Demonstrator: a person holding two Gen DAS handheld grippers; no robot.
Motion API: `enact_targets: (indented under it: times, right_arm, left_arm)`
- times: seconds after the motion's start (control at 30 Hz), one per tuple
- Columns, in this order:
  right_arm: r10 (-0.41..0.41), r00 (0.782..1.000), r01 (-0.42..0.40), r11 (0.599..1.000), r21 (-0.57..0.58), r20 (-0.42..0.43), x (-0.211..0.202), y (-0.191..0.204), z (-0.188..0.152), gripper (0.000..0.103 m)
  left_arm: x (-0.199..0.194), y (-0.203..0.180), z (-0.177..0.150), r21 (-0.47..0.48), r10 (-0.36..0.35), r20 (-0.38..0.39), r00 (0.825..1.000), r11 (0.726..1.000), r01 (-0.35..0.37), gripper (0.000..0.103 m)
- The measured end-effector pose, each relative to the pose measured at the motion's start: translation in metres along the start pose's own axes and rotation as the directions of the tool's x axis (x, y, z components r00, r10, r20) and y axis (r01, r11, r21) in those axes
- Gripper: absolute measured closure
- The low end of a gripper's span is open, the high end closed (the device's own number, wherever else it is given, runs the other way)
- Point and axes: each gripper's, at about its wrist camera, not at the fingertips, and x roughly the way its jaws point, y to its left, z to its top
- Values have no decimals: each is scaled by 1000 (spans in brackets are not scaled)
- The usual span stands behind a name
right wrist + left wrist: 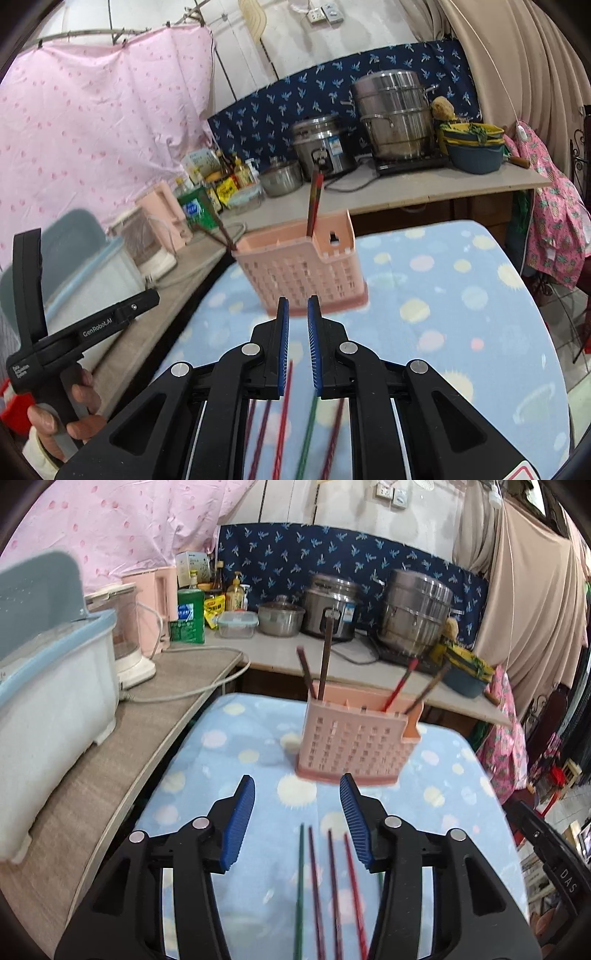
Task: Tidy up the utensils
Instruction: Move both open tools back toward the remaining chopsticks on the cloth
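Observation:
A pink slotted utensil holder [351,738] [303,269] stands on the blue spotted cloth [229,746] [443,295]. Dark chopsticks [325,657] lean in its left end, and a red one [399,686] and a brown one in its right end. Several loose chopsticks [317,886] [284,413], green, dark red and red, lie on the cloth below both grippers. My left gripper [297,786] is open and empty, just short of the holder. Also just short of the holder, my right gripper [298,301] has its pads nearly together with nothing between them.
A grey counter [110,775] runs along the left with a white and blue bin [48,701], a pink kettle [162,602] and a cable [192,690]. Steel pots [328,605] [395,114] and bottles [190,616] stand behind. A hand [74,402] holds the left tool.

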Motion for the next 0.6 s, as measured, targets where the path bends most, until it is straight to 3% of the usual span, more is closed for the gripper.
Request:
enact_targets:
  times: [0.17,0.27,0.5,0.6]
  right_arm:
    - [-17,997,17,1000,-1,-74,-6,0,-43,90]
    - [-46,993,45,999,-17,-105,-7,2,-69,82]
    - [-99,975,88,994,-67,-198,2,6,-126,82]
    - [-125,967,108,990,-86,-220,6,9,-144,82]
  left_arm:
    - [-5,4,-46,29,16,-58,998,999,-14,57]
    - [-6,7,-73,40,19,-101,995,999,-15,57]
    - [3,15,-130,46,47,-198,979,998,-39,56]
    - [5,19,-146,37,49,-223,974,998,-42,51]
